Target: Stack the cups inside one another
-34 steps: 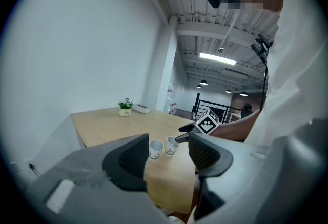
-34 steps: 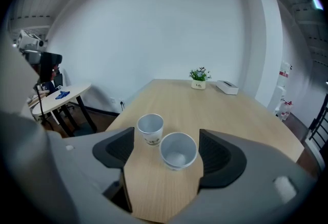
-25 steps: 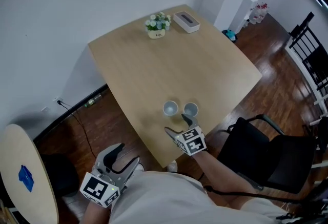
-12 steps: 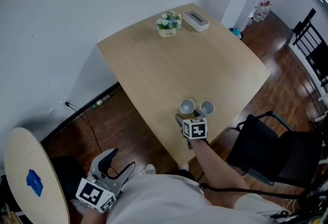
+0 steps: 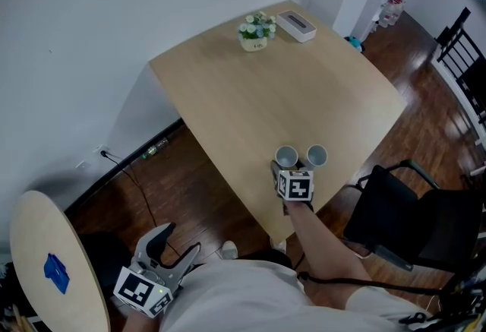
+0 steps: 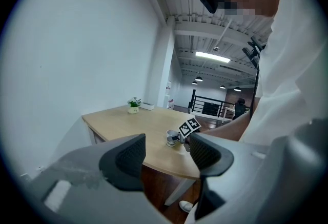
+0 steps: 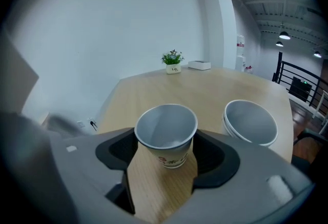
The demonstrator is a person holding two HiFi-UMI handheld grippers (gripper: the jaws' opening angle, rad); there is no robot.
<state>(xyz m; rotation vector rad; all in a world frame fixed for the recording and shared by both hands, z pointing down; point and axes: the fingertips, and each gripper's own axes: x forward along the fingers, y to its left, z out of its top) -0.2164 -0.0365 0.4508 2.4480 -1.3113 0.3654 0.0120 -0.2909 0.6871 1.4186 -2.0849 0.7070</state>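
My right gripper (image 7: 166,159) has its jaws spread on either side of the left cup (image 7: 165,133), by the near edge of the table (image 5: 228,87). The second cup (image 7: 250,122) stands just to its right. My left gripper (image 6: 165,159) hangs spread and empty, off the table to the near left.

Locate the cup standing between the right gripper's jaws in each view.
Head view: the left cup of the pair, just ahead of the right gripper.
Left gripper view: small, mid-frame, beside the marker cube; probably this same cup.
Right gripper view: centre foreground, between the open jaws.
Shared landmark: the potted plant at the table's far end.
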